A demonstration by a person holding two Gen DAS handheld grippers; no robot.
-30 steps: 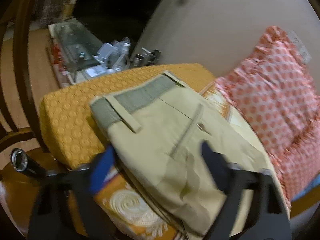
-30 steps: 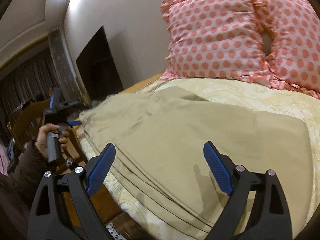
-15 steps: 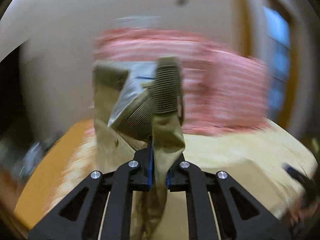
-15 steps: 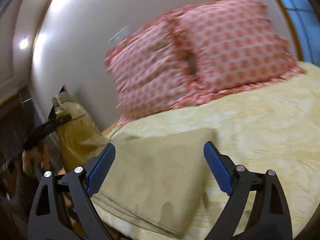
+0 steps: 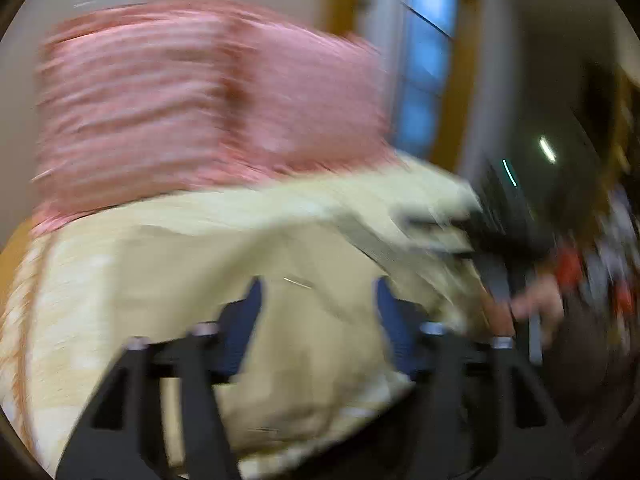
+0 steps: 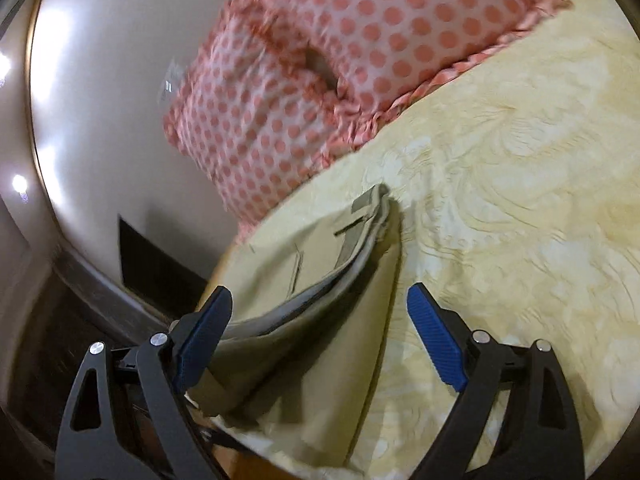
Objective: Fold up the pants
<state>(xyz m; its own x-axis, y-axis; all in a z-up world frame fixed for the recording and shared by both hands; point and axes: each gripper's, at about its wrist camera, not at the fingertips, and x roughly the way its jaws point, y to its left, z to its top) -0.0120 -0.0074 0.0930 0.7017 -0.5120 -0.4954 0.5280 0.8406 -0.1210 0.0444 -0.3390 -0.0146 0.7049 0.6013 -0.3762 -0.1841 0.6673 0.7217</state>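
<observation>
Pants [image 6: 320, 320] look mostly folded: khaki bundle lies on the bed [image 6: 520, 200] near its edge, waistband end laid over the lower layers, belt loops and a pocket slit facing up in the right wrist view. Top layer isn't flat yet; the waistband edge stands proud with a visible gap over the layer under it, and the lower layer sticks out past it toward the camera. Judgement: main fold is done, what's left is pressing and squaring the stack, maybe one more fold if a smaller packet is wanted. Right gripper [image 6: 320, 340] hovers low over the near end of the bundle, angled down at the bed, fingers [image 6: 434, 338] wide apart and holding nothing; the left blue pad sits over the upper layer's edge, contact unclear. Left gripper [image 5: 318, 320] view is heavily motion-blurred; its fingers [image 5: 246, 320] are also apart with cloth visible between them but nothing pinched, aimed across the pants toward the pink polka-dot pillows [image 6: 340, 60] at the head of the bed. A blurred hand [image 5: 536, 308] shows at the right of the left wrist view, probably the person's right hand on the other gripper. Neither gripper grips the fabric.
</observation>
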